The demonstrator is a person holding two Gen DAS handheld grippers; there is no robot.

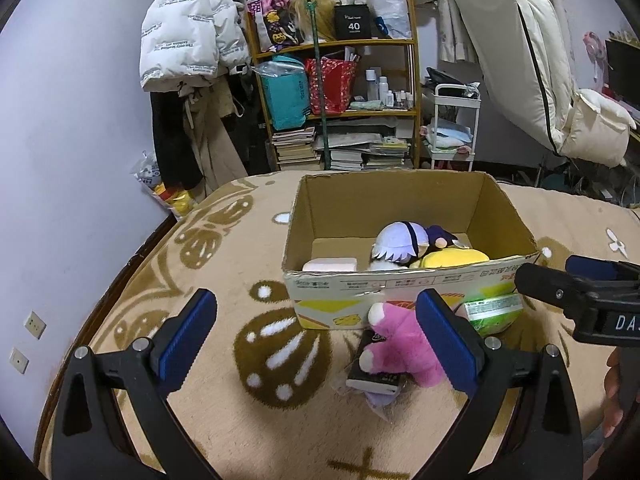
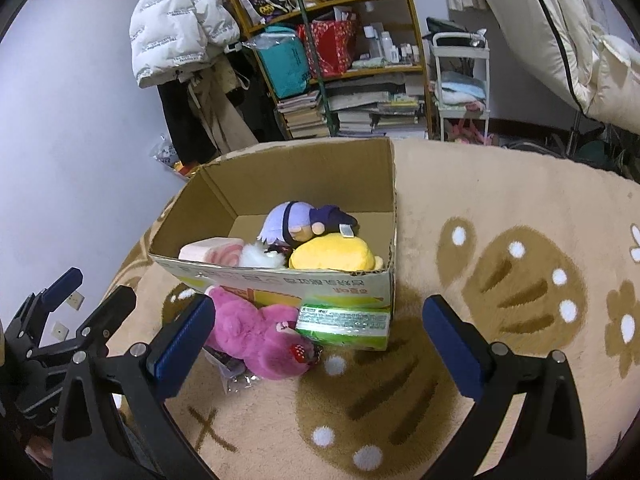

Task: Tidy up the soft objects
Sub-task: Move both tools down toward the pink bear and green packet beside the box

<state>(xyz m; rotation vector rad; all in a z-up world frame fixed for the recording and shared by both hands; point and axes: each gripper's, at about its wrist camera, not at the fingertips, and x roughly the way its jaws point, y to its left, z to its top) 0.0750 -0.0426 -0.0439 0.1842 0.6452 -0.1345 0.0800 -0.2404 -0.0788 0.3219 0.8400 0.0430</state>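
An open cardboard box stands on a beige rug. Inside lie a purple-haired doll, a yellow plush and a pink-white roll-cake plush. A pink bear plush lies on the rug against the box front, over a dark packet. A green pack leans beside it. My left gripper is open, left of the bear. My right gripper is open, just before the bear and pack.
A wooden shelf with bags, bottles and stacked books stands behind the box. A white puffer jacket hangs on the left wall. A white trolley and folded bedding stand at the right. The rug spreads right of the box.
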